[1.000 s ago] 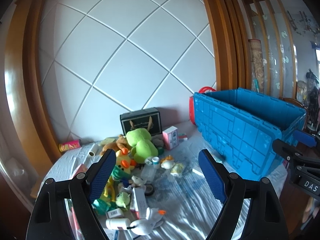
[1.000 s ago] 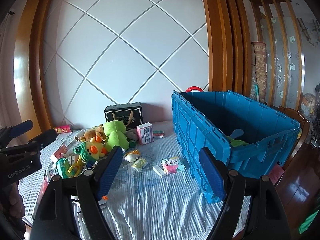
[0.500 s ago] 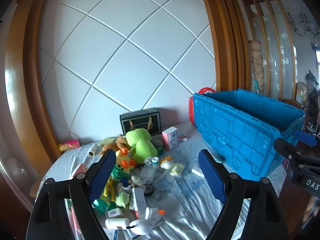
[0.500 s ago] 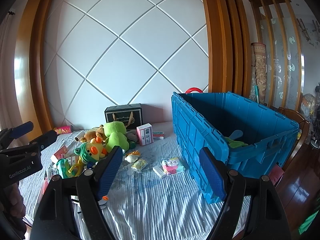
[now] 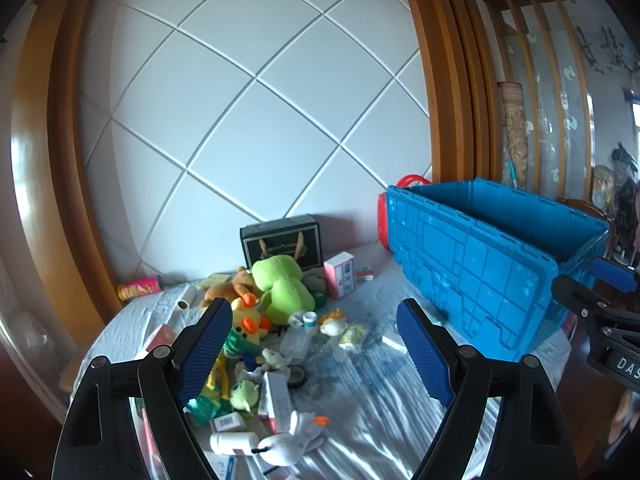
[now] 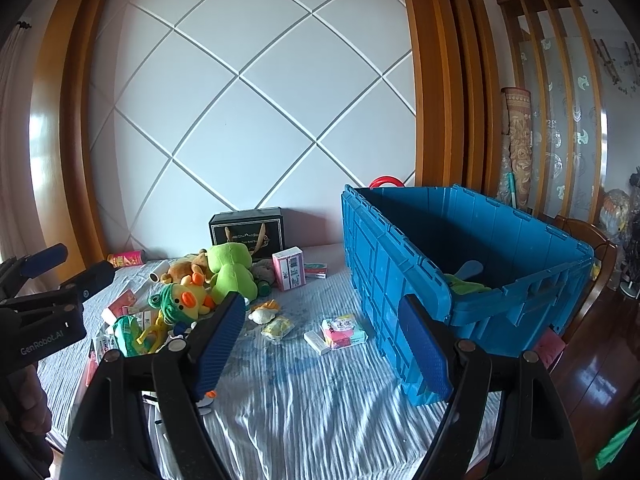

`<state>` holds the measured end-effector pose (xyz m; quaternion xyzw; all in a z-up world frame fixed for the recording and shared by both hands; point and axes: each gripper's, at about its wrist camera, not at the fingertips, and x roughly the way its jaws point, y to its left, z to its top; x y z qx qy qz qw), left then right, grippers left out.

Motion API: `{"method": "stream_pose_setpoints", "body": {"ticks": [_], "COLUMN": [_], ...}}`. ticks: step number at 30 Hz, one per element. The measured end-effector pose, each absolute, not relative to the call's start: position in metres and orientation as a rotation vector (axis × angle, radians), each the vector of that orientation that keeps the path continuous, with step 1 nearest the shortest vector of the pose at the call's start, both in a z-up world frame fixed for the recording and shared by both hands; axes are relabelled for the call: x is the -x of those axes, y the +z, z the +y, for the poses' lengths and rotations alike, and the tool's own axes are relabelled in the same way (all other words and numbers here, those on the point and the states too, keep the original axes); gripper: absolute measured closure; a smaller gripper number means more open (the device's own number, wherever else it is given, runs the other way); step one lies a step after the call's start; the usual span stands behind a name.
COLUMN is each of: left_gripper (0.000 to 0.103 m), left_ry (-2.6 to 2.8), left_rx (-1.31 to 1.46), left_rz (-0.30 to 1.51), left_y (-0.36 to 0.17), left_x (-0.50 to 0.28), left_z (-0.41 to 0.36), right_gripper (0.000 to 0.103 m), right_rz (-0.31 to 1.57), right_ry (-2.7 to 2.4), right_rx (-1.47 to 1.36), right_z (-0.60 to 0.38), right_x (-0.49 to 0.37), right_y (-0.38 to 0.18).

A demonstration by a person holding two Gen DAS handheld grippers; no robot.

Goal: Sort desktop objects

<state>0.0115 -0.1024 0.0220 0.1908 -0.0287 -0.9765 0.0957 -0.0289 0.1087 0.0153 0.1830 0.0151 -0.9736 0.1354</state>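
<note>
Above the cloth-covered desk (image 6: 304, 412) both claws are held off the surface with jaws spread wide and nothing between the pads: the left claw (image 5: 316, 354) faces the heap of toys, the right claw (image 6: 322, 342) faces the open strip beside the blue crate (image 6: 472, 280). No item is gripped, so the step in hand is judged to be the choice of a first pick before any reach.

The things to be sorted are gathered on the left half of the desk. A green plush (image 5: 282, 286) is slumped against a black gift box (image 5: 280, 242) at the wall, with a yellow duck toy (image 5: 248, 322) just in front of it. A white bottle (image 5: 234, 442) lies on its side at the near edge, its long axis running left to right across the left-wrist view; which end carries the cap cannot be told. A white bird toy (image 5: 294, 438) lies just beside it, beak toward the right. A pink tissue pack (image 6: 344, 330) lies flat near the crate's foot, well apart from the heap.

The crate stands on the right of the desk, its long axis running from the near corner away toward the wall, its mouth upward; something green is already seen inside.

The next move is judged to call for one claw to be lowered over a single item lying clear of its neighbours, with jaws set across its short side. The tissue pack would suit the right claw.
</note>
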Motion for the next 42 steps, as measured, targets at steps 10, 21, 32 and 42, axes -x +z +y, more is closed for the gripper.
{"method": "stream_pose_setpoints", "body": {"ticks": [10,21,32,42], "left_gripper": [0.018,0.018,0.018,0.018], "left_ry": [-2.901,-2.906,-2.907,-2.9], "left_rx": [-0.57,-0.58,-0.599,-0.6], "left_rz": [-0.088,-0.084,-0.081,-0.075], "left_y": [0.022,0.022,0.018,0.016], "left_x": [-0.011,-0.007,-0.004,-0.005], "left_z": [-0.101,-0.103,-0.106,-0.106], "right_gripper": [0.024,0.024,0.024,0.024], "right_rz": [0.045,0.052,0.06,0.063], "right_ry": [-2.818,-2.81,-2.802,-2.79], "right_rx": [-0.531,-0.539,-0.544,-0.549], "right_z": [0.113,0.108,0.102,0.102], "right_x": [0.025,0.027,0.032,0.034], "right_y": [0.015,0.014,0.013,0.012]}}
